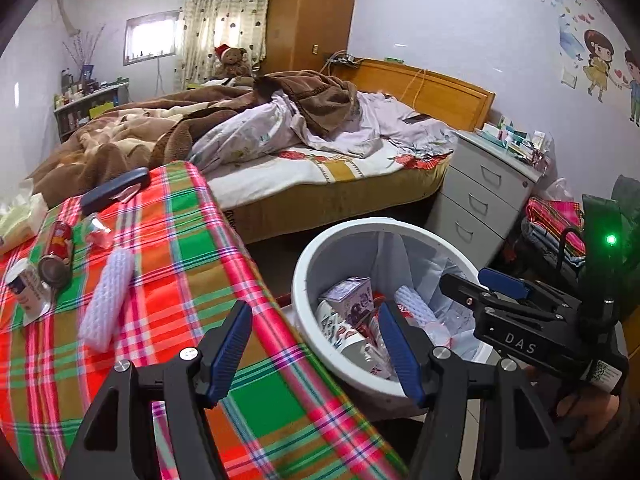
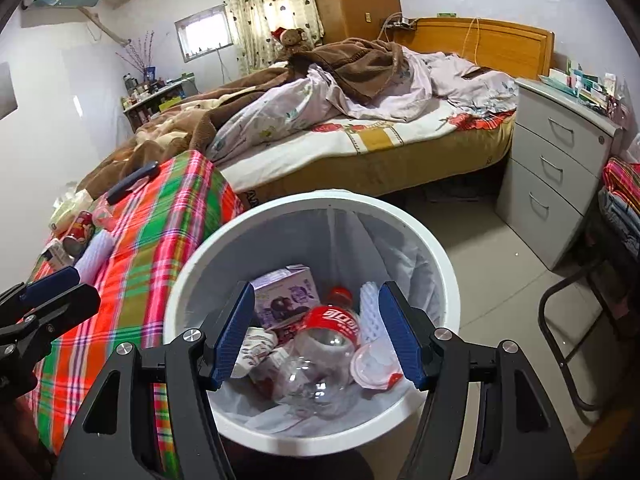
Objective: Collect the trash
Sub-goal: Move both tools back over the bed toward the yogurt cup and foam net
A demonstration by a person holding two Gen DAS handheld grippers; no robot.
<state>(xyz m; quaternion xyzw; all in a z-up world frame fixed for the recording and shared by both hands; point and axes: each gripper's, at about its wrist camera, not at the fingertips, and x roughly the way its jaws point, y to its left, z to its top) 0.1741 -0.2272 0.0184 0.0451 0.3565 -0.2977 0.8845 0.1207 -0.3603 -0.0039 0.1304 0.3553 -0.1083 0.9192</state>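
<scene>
A white trash bin (image 2: 440,268) with a plastic liner stands on the floor beside a table with a plaid cloth (image 1: 180,280). In it lie a clear plastic bottle with a red label (image 2: 324,344), a purple carton (image 2: 288,292), a white foam sleeve (image 2: 370,312) and a plastic lid (image 2: 374,362). My right gripper (image 2: 318,336) is open and empty, right above the bin. My left gripper (image 1: 316,348) is open and empty over the table's edge. On the table lie a white foam sleeve (image 1: 108,296), a red can (image 1: 58,254), a small white cup (image 1: 28,286) and a crumpled wrapper (image 1: 98,232).
The right gripper (image 1: 496,292) shows in the left wrist view over the bin (image 1: 320,252). A tissue pack (image 1: 20,220) and a dark case (image 1: 114,190) lie at the table's far end. A bed (image 1: 320,160) and a grey drawer unit (image 1: 480,192) stand behind the bin. A black chair frame (image 2: 568,328) is at the right.
</scene>
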